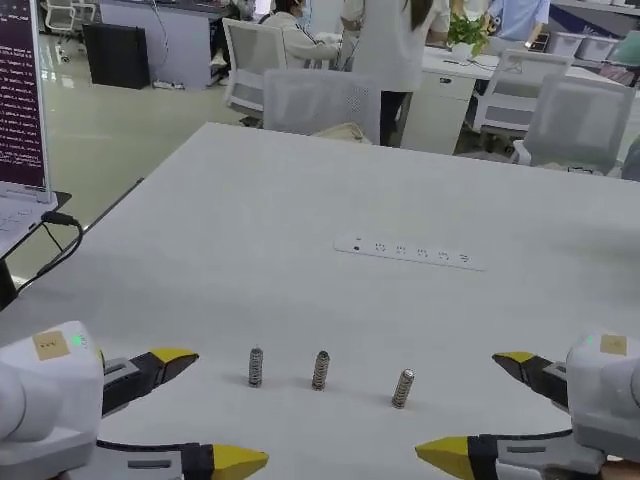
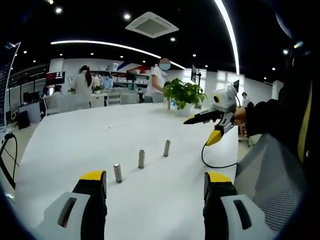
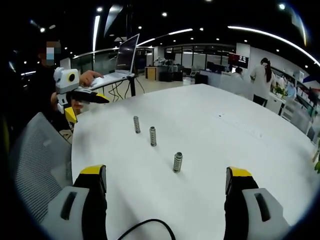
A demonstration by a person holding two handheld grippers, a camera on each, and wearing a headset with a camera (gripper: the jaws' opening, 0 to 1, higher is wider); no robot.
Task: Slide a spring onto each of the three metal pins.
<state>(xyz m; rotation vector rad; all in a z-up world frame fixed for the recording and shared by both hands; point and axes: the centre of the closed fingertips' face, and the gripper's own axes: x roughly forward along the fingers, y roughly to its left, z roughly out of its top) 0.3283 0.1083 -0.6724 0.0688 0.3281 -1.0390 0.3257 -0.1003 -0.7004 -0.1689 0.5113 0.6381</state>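
Metal pins (image 1: 320, 370), each wearing a spring (image 1: 256, 367), stand straight up in a row. Left gripper (image 1: 230, 408) waits left of the row, right gripper (image 1: 457, 404) right of it, both wide open, empty, equally near.

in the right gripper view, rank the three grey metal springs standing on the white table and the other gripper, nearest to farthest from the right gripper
1. Right-hand grey metal spring, just ahead of the right gripper.
2. Middle spring, further back and left.
3. Left-hand spring, just beyond it.
4. Left gripper, at the far left.
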